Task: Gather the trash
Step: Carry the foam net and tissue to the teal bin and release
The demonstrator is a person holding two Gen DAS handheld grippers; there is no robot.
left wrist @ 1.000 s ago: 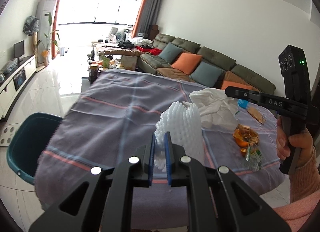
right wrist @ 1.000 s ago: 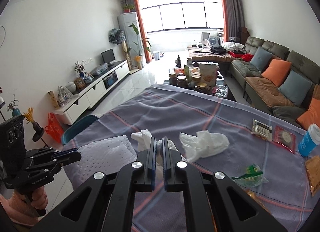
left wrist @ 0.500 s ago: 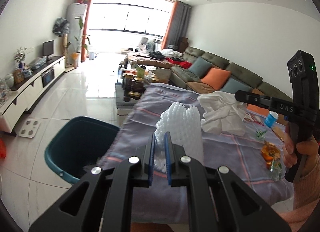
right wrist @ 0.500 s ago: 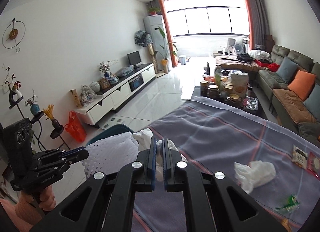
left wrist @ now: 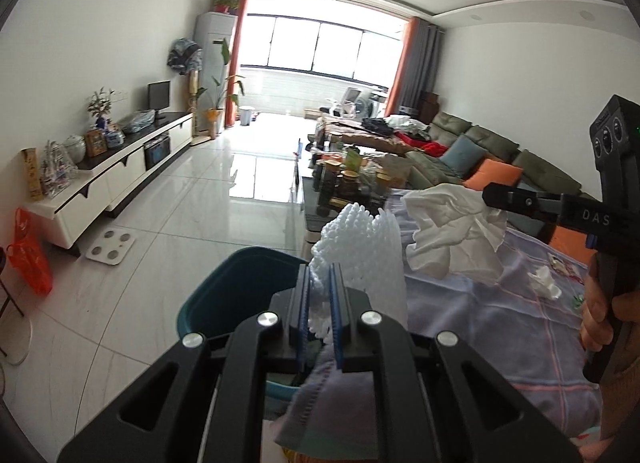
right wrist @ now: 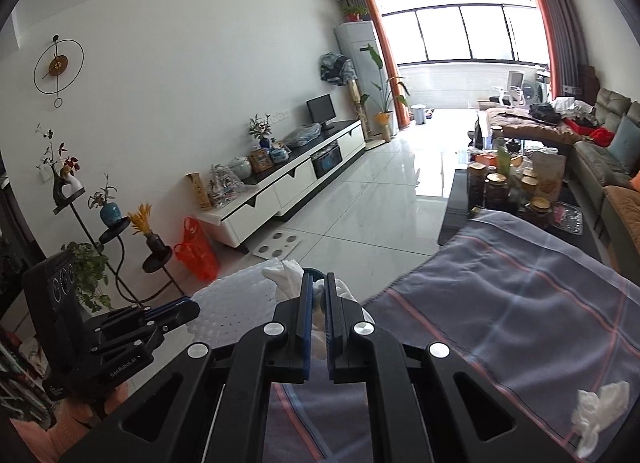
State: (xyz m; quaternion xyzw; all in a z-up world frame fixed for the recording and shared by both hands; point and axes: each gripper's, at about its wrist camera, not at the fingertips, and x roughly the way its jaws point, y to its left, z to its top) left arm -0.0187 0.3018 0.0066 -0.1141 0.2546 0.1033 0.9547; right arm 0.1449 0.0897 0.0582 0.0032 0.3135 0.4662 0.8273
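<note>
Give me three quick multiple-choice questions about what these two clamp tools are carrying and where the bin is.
1. Where is the teal bin?
A) on the sofa
B) on the floor by the table's edge
C) on the TV cabinet

2. What colour is the foam net in the left gripper?
A) white
B) orange
C) green

3. How is the right gripper?
A) wide open
B) shut on crumpled tissue
C) shut on nothing

Answers: 1 B, it stands on the tiles beside the cloth; 2 A, the mesh is white; 3 B, tissue sticks out between its pads.

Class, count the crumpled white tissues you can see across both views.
2: one tissue clamped in the right gripper, another tissue lying on the tablecloth. More may be out of view.
</note>
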